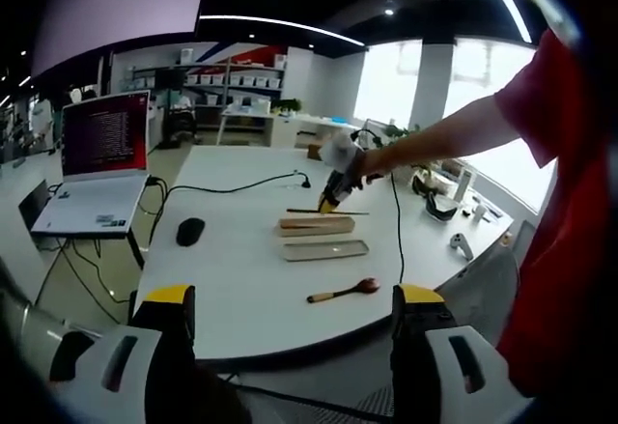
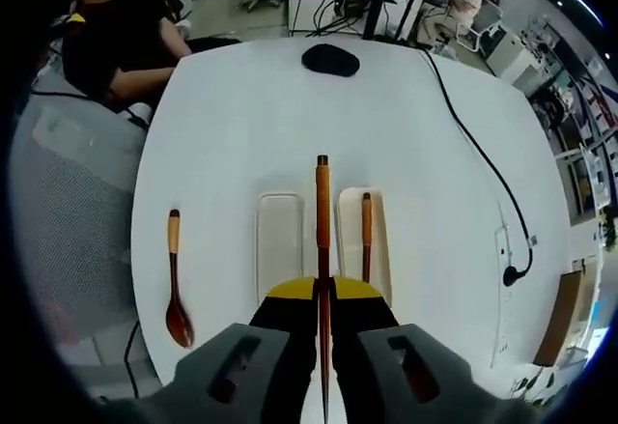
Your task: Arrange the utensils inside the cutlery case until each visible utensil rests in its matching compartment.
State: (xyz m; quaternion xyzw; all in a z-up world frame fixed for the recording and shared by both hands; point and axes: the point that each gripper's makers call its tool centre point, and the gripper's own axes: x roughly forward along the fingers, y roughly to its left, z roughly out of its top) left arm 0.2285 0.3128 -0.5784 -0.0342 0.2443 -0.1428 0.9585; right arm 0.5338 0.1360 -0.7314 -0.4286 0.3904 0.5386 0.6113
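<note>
My right gripper (image 2: 323, 294) has its jaws pressed together on a long wooden chopstick (image 2: 323, 221), and I hold it in the air above the white table (image 2: 232, 134). In the right gripper view the stick runs straight forward from the jaws, and it passes over the gap between the two parts of the cutlery case: the lid (image 2: 279, 240) on one side and the case tray (image 2: 377, 240) on the other. A second chopstick (image 2: 366, 236) lies already in the tray. The wooden spoon (image 2: 175, 279) rests on the table, well apart from the case, with its bowl towards me.

My left gripper (image 1: 290, 323) waits at the near edge of the table with the jaws spread and nothing between them. From there I see the right gripper with its stick above the case.

To do this step well, I think I must shift the held chopstick sideways until it is over the tray, keep it parallel to the one inside, and lower it flat (a tilted stick may catch on the tray wall or push its neighbour). I should open the jaws only when it is low in the compartment. The spoon, I judge, is for afterwards.
</note>
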